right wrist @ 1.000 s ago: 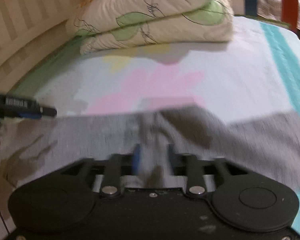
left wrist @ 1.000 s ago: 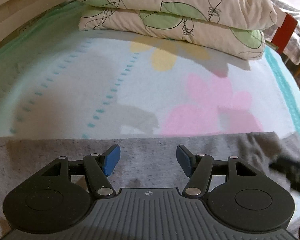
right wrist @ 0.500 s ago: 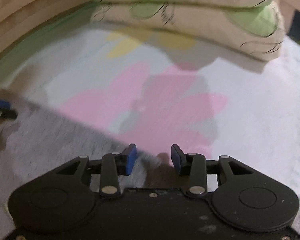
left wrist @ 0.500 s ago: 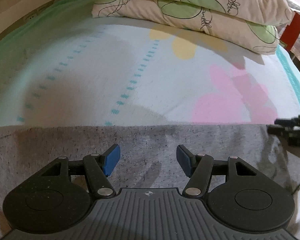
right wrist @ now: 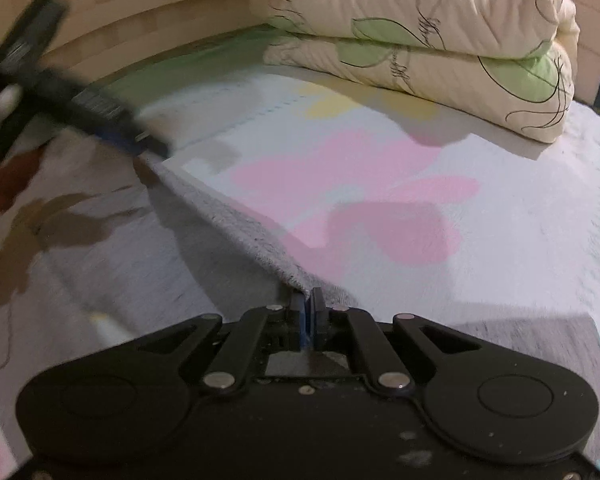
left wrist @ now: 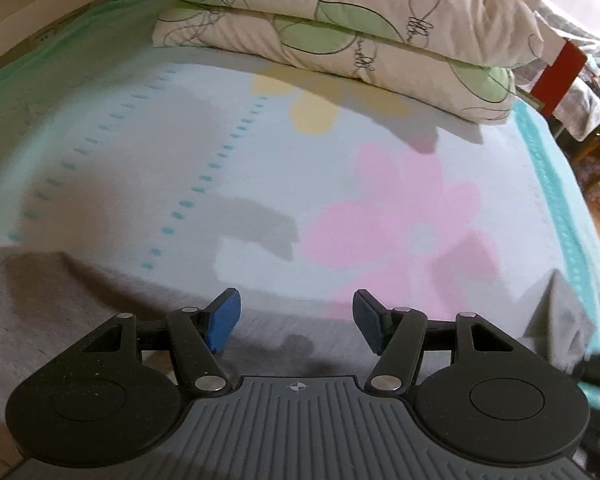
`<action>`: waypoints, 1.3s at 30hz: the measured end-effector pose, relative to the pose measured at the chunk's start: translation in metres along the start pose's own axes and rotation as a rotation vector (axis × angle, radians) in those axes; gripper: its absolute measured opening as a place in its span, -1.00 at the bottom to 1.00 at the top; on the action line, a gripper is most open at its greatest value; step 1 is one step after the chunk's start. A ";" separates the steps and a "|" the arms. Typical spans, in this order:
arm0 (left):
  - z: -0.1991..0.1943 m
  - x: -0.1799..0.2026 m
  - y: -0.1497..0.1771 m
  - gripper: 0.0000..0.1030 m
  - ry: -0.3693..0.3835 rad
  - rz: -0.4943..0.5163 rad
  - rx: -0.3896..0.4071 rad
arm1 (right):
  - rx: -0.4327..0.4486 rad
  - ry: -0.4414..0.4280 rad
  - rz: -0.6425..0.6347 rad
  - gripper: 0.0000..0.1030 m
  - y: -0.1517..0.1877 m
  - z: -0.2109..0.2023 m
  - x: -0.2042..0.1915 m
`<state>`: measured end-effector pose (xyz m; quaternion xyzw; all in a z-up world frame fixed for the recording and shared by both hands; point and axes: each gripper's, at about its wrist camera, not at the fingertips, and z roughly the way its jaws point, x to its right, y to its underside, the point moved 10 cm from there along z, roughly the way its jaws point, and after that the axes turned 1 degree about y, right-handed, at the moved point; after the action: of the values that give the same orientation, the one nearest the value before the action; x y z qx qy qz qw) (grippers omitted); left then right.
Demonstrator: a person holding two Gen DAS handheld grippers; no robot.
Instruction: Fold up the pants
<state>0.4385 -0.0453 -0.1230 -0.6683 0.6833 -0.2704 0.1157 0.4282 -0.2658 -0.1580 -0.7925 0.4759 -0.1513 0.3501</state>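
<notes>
The right gripper (right wrist: 308, 312), whose jaws stood apart half a second ago, has just closed and now pinches the far edge of the grey pants (right wrist: 236, 224), lifting that hem into a taut ridge off the flowered bedsheet (right wrist: 500, 240). The left gripper (left wrist: 296, 320) hangs with its blue pads (left wrist: 222, 322) spread as before, nothing between them, above the pants' edge (left wrist: 60, 304). The pants lie across the near part of the bed, the folded quilt (right wrist: 440, 40) well beyond them.
</notes>
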 end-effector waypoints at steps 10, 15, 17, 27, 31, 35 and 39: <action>0.003 0.022 0.035 0.18 0.026 -0.027 -0.057 | 0.038 0.023 0.022 -0.94 0.028 -0.014 -0.019; 0.008 0.019 0.043 0.18 0.012 -0.053 -0.063 | 0.057 0.021 0.036 -0.94 0.030 -0.019 -0.021; 0.012 0.016 0.046 0.18 0.009 -0.076 -0.073 | 0.061 0.023 0.036 -0.94 0.034 -0.023 -0.023; 0.003 0.001 0.056 0.18 0.021 -0.174 -0.052 | 0.077 0.043 0.053 -0.94 0.032 -0.026 -0.022; 0.006 -0.001 0.050 0.18 0.015 -0.180 -0.047 | 0.073 0.044 0.042 -0.93 0.033 -0.027 -0.024; 0.018 -0.001 0.043 0.18 0.014 -0.188 -0.056 | 0.068 0.041 0.037 -0.93 0.034 -0.027 -0.027; 0.038 -0.004 0.044 -0.30 0.056 -0.233 -0.093 | 0.066 0.036 0.043 -0.92 0.035 -0.026 -0.027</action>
<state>0.4206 -0.0517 -0.1781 -0.7401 0.6157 -0.2685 0.0334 0.3771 -0.2639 -0.1620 -0.7672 0.4939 -0.1737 0.3705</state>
